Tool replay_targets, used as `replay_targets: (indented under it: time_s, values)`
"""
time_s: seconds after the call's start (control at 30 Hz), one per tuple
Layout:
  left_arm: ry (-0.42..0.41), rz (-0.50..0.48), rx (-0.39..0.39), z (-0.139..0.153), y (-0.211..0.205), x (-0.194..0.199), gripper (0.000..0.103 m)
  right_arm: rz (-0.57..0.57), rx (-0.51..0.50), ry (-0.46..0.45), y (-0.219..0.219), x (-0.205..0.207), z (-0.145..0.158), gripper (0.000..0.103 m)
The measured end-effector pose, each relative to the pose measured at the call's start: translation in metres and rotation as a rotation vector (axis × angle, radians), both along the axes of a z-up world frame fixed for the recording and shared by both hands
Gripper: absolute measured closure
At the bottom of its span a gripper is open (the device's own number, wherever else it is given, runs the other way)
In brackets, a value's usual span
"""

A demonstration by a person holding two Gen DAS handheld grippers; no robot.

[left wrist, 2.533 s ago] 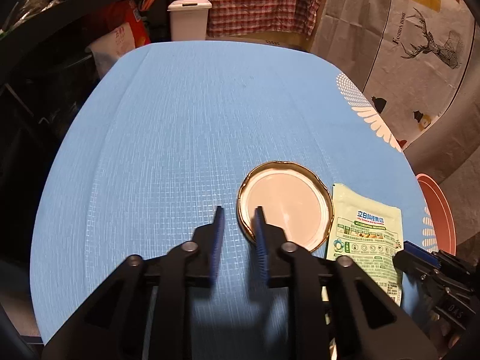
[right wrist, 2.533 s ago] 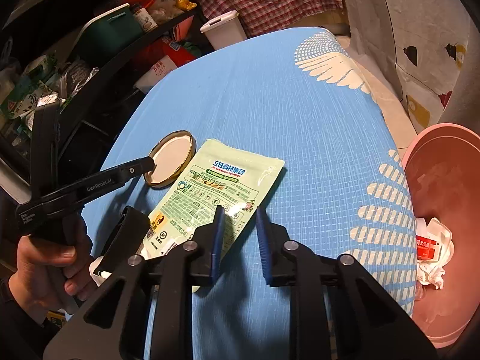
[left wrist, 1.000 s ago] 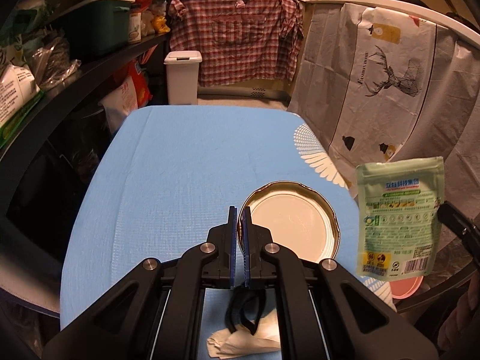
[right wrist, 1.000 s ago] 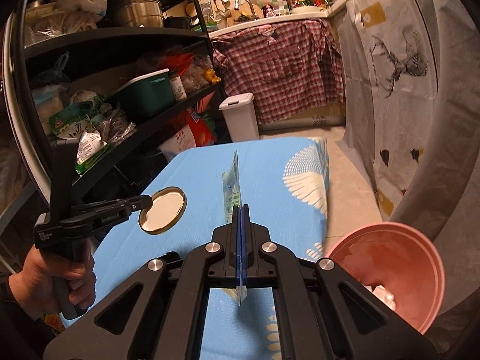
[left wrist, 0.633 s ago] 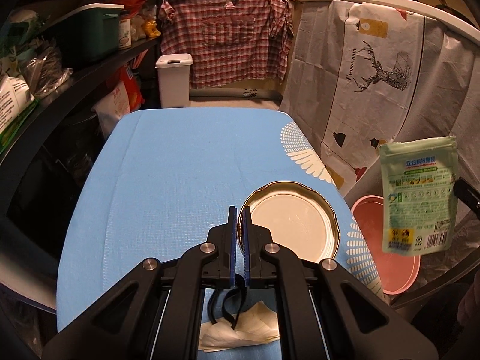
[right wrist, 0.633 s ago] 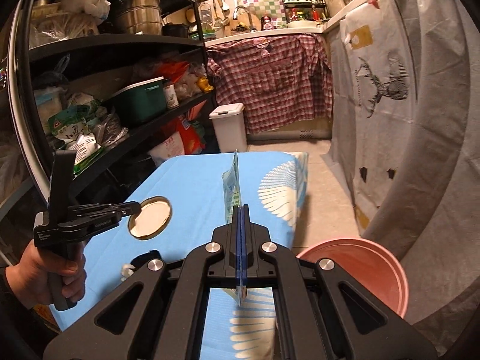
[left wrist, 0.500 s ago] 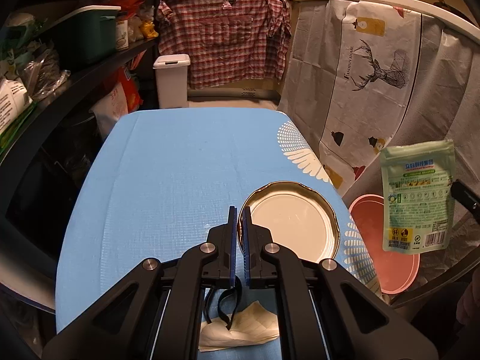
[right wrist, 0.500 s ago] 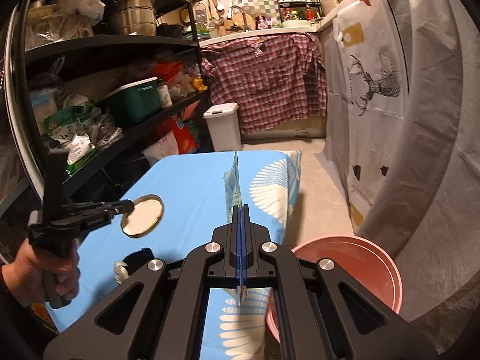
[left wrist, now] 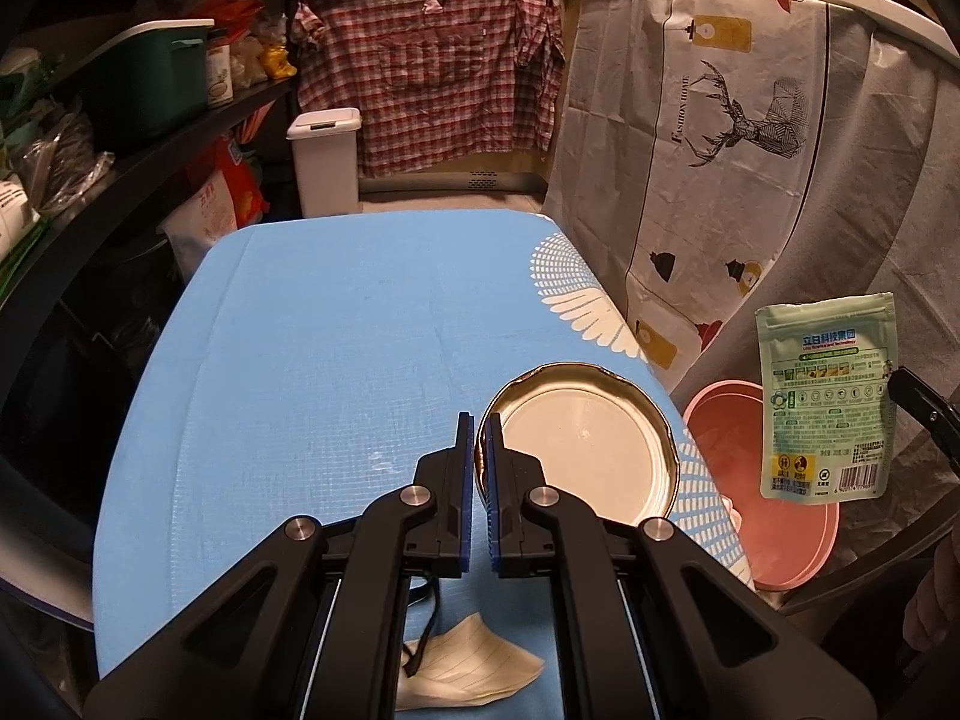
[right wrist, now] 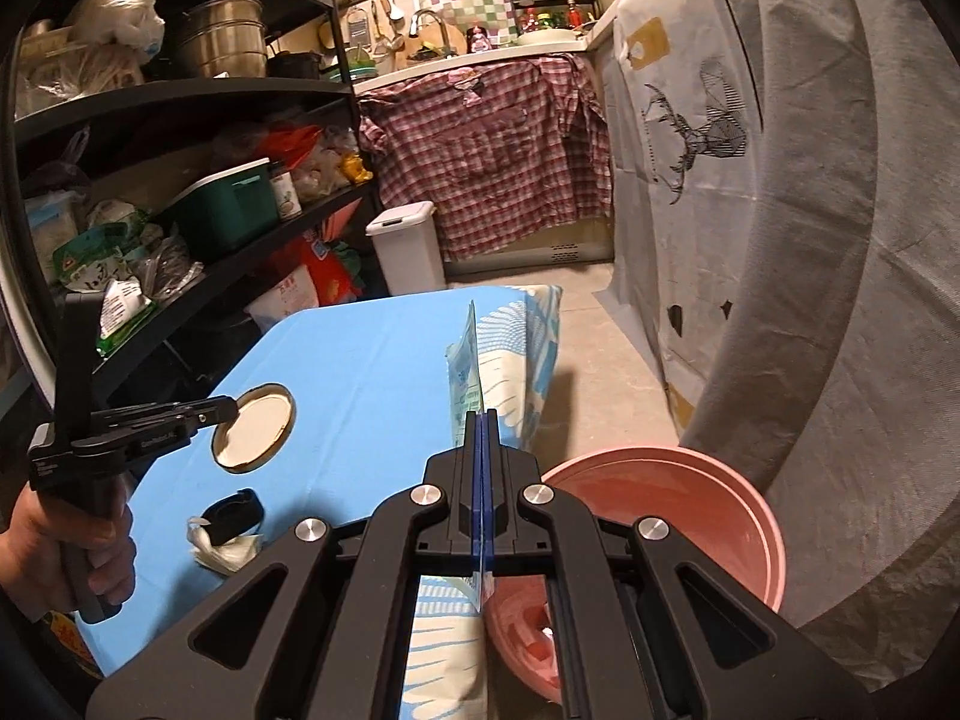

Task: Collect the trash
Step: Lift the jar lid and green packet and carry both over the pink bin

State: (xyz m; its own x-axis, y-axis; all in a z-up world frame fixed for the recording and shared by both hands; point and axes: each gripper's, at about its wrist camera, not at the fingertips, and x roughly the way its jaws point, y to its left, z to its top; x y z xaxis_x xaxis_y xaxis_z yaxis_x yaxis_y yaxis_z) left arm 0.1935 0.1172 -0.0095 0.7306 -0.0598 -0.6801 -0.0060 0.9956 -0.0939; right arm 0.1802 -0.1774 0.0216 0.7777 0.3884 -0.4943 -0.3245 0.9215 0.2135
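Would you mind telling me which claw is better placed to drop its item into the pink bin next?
Right. The right claw holds the green pouch beside the pink bin, while the left claw holds the lid over the table.

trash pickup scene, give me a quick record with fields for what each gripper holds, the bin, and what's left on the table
left gripper: jaws shut on rim of the jar lid, lifted above the table
right gripper: jaws shut on the green pouch, held off the table's edge
bin: pink tub on the floor beside the table, some trash inside
left on table: crumpled paper, black strap
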Motion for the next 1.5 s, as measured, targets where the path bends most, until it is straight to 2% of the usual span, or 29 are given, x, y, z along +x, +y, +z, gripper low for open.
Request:
replay_targets:
  time_s: [1.03,1.5]
  values:
    - [-0.012,-0.118,0.012,-0.003,-0.079,0.024,0.099,-0.19,-0.041,0.028,-0.052,0.016,-0.01,0.103]
    - [0.013,-0.228,0.029,-0.021,-0.138,0.039,0.099,-0.264,-0.04,0.087,-0.07,0.025,-0.02,0.103]
